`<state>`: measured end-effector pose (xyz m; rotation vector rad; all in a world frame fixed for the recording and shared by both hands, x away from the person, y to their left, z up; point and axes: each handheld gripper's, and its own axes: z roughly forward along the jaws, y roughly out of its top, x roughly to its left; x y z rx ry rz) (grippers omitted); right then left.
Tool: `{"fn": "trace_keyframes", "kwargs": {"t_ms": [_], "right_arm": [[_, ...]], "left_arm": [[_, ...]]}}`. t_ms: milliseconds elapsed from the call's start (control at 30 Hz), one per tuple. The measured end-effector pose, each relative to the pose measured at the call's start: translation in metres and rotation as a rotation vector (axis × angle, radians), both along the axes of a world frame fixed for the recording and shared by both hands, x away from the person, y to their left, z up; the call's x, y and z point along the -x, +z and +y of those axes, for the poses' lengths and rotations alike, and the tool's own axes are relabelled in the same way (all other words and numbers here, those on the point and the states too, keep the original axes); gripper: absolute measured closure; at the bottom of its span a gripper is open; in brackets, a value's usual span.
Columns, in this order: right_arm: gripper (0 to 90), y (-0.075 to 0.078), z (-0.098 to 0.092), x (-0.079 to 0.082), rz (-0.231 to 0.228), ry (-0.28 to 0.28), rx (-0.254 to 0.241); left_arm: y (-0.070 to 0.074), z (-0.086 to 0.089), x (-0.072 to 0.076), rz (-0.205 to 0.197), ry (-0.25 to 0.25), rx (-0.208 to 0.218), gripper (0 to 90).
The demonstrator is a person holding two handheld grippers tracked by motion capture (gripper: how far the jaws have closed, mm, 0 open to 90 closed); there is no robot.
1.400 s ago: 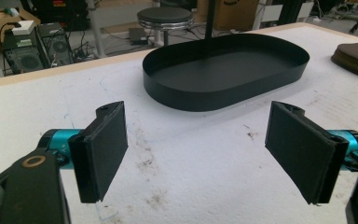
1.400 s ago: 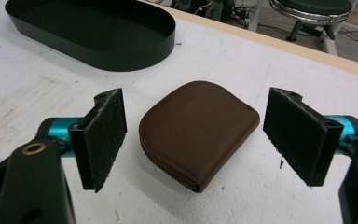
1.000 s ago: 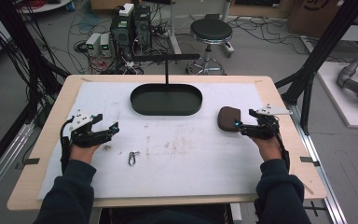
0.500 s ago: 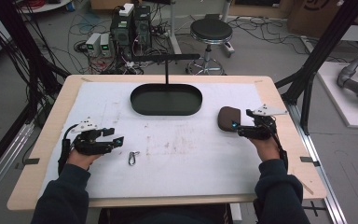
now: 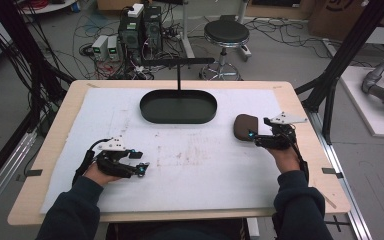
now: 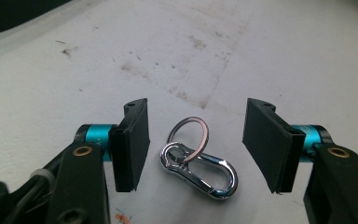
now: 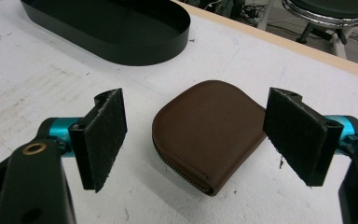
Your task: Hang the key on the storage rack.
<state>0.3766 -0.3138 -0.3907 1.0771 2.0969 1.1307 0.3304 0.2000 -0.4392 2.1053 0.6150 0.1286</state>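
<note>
In the high view, the left gripper (image 5: 139,169) is held low over the white mat (image 5: 195,165) at about 8 o'clock of the table (image 5: 300,100). The right gripper (image 5: 254,139) is seen at about 3 o'clock, with the brown pouch (image 5: 244,126) just ahead of its jaws. A black tray (image 5: 178,106) is set at 12 o'clock on the mat, well apart from both grippers.

In the left gripper view, the left gripper (image 6: 198,144) is seen released: its jaws have just been closing, yet a gap is left on each side of the clip (image 6: 204,170) lying flat on the mat between them. A ring (image 6: 190,135) is threaded through the clip's end at 11 o'clock. Neither pad is seen touching the metal.

In the right gripper view, the right gripper (image 7: 200,137) is likewise seen released, with its jaws spread wide. The pouch (image 7: 209,135) is laid flat on the mat between them, zipper edge toward the camera, nearer the jaw at 3 o'clock; whether that pad is touching it cannot be told. The tray (image 7: 121,44) is seen at 11 o'clock.
</note>
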Motion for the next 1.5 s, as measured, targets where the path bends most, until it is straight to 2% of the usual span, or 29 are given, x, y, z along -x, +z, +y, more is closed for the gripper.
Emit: {"fn": "trace_keyframes", "kwargs": {"t_ms": [100, 167, 233, 267, 333, 367, 467, 633, 767, 933, 1167, 1300, 1400, 1500], "right_arm": [[21.7, 0.001, 0.000, 0.001, 0.000, -0.005, -0.002], [21.7, 0.001, 0.000, 0.001, 0.000, -0.005, -0.001], [21.7, 0.001, 0.000, 0.002, 0.001, -0.007, -0.002], [21.7, 0.001, 0.000, 0.002, 0.001, -0.007, -0.002], [21.7, 0.000, 0.000, 0.002, 0.001, -0.007, -0.001], [21.7, 0.000, 0.000, 0.002, 0.001, -0.007, -0.001], [21.7, 0.000, 0.000, 0.001, 0.005, -0.006, 0.002], [21.7, -0.001, 0.000, 0.001, 0.006, -0.005, 0.000], [21.7, -0.001, -0.001, 0.000, 0.009, -0.007, 0.002], [21.7, -0.001, -0.001, 0.000, 0.009, -0.007, 0.002], [21.8, -0.001, 0.000, 0.001, 0.010, -0.006, 0.000], [21.8, -0.001, -0.001, 0.001, 0.008, -0.006, 0.001], [21.8, 0.000, -0.001, 0.001, 0.007, -0.009, -0.002], [21.8, 0.000, -0.001, 0.001, 0.005, -0.009, -0.003]], "left_arm": [[-0.003, -0.002, -0.001, 0.007, -0.007, -0.045, 49.4], [-0.004, 0.000, -0.002, 0.007, 0.011, -0.061, 57.2], [-0.003, 0.003, -0.004, 0.003, 0.035, -0.049, 67.8], [-0.002, 0.006, -0.005, 0.001, 0.049, -0.043, 67.8], [-0.001, 0.011, -0.006, 0.004, 0.072, -0.028, 73.9], [-0.001, 0.012, -0.006, 0.010, 0.075, -0.019, 73.9], [-0.002, 0.013, -0.007, 0.033, 0.070, -0.025, 77.1], [-0.003, 0.013, -0.007, 0.074, 0.048, -0.032, 77.5], [-0.003, 0.015, -0.007, 0.093, 0.056, -0.035, 77.6], [-0.003, 0.015, -0.007, 0.094, 0.061, -0.042, 86.5], [-0.001, 0.012, -0.008, 0.083, 0.084, -0.060, 87.9], [0.003, 0.014, -0.009, 0.061, 0.103, -0.028, 88.0], [0.009, 0.017, -0.010, 0.031, 0.127, 0.014, 88.1], [0.017, 0.018, -0.011, -0.011, 0.148, 0.078, 88.1]]}}
